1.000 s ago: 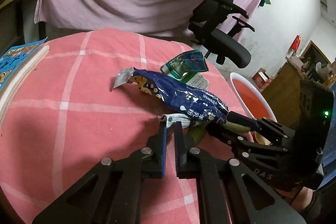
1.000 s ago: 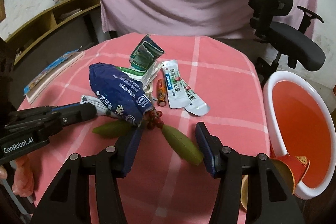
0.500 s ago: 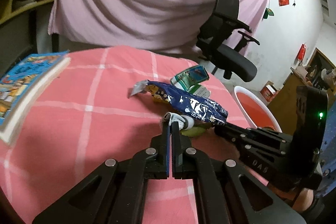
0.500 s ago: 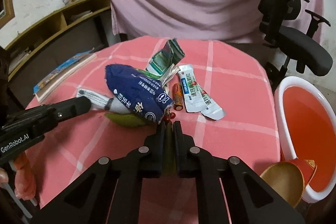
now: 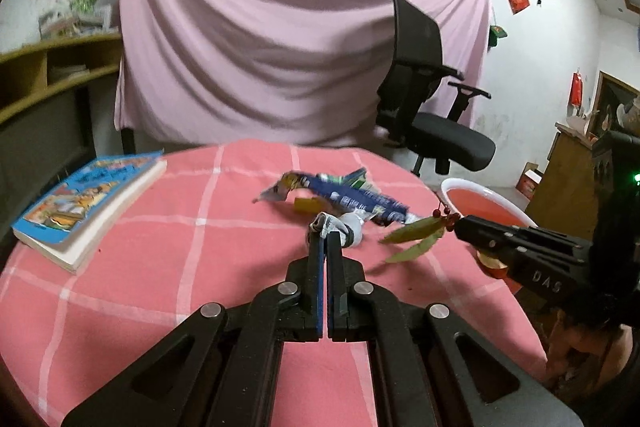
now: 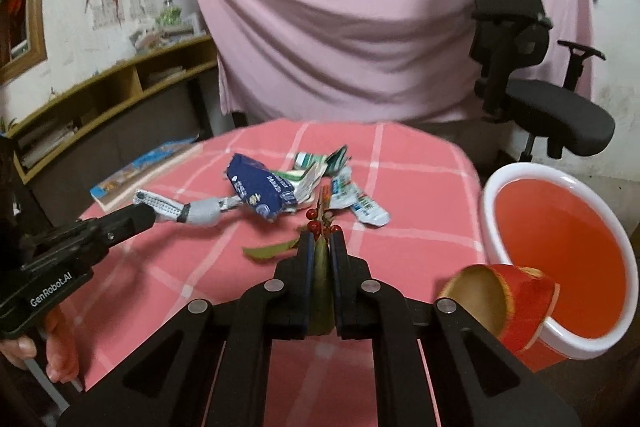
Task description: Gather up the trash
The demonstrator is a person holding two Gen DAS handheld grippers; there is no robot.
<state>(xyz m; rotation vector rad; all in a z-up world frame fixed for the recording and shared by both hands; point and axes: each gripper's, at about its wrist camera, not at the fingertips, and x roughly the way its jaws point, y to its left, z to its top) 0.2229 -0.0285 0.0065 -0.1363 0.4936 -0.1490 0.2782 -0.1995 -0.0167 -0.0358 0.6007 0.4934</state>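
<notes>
Right wrist view: the right gripper (image 6: 320, 239), wide open a second ago, now clenches the leafy berry sprig (image 6: 320, 227), lifted beside the white basin (image 6: 490, 211). The left gripper (image 5: 325, 241) pinches a grey-white wrapper (image 5: 344, 225) off the pile, so both pieces seem ready for the basin.

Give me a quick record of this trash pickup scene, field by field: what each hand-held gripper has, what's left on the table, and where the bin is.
left hand-held gripper: shut on a grey-white wrapper, lifted off the cloth
right hand-held gripper: shut on a green leaf sprig with red berries
still on table: blue snack bag, white sachets, green-white cartons
other item: blue book at the table's left edge
bin: white basin with red inside, beside the table on the right
at basin rim: red paper cup, tipped on its side
</notes>
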